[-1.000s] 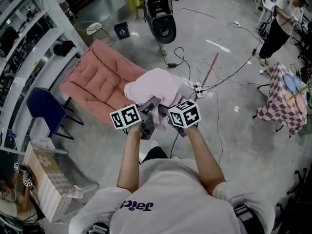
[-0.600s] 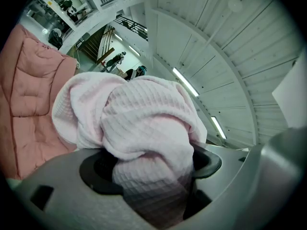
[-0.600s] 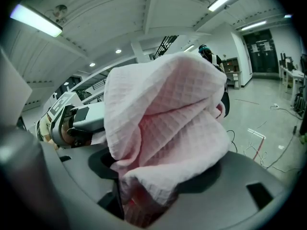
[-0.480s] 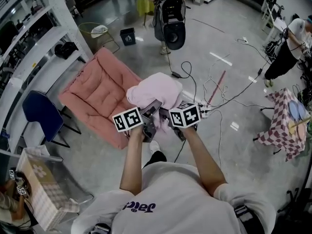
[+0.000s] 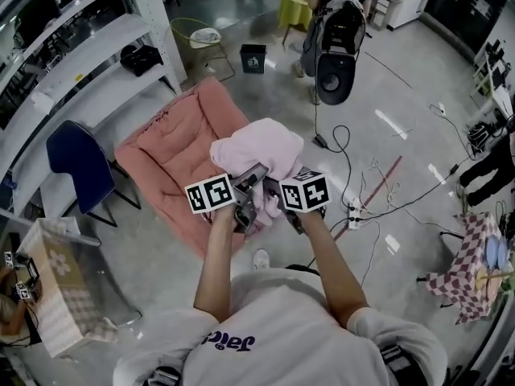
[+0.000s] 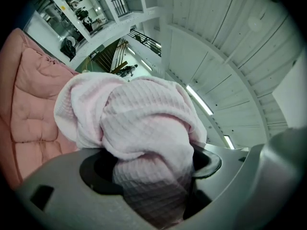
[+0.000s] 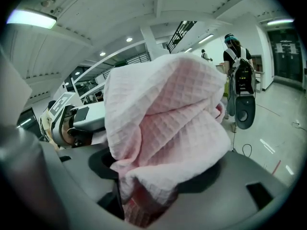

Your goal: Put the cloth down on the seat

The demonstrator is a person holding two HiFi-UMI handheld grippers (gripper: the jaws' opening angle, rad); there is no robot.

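Observation:
A bunched pale pink waffle cloth (image 5: pixel 259 147) is held up in the air by both grippers. My left gripper (image 5: pixel 248 190) is shut on its lower left fold, and the cloth (image 6: pixel 144 128) fills that gripper's view. My right gripper (image 5: pixel 280 193) is shut on the lower right fold of the cloth (image 7: pixel 168 128). The seat, a salmon-pink padded lounge chair (image 5: pixel 181 155), stands on the floor below and to the left of the cloth; its cushion (image 6: pixel 26 104) shows at the left of the left gripper view.
A blue chair (image 5: pixel 76 163) and white shelving (image 5: pixel 88 79) stand left of the seat. A person with a backpack (image 5: pixel 336 30) stands at the back, with a small bin (image 5: pixel 253 57) nearby. Cables and a power strip (image 5: pixel 352 211) lie on the floor to the right. A checked-cloth table (image 5: pixel 475 272) stands far right.
The view has swung, so the pink seat now lies closer beneath the cloth and the grippers. Both grippers keep the same hold on the cloth.

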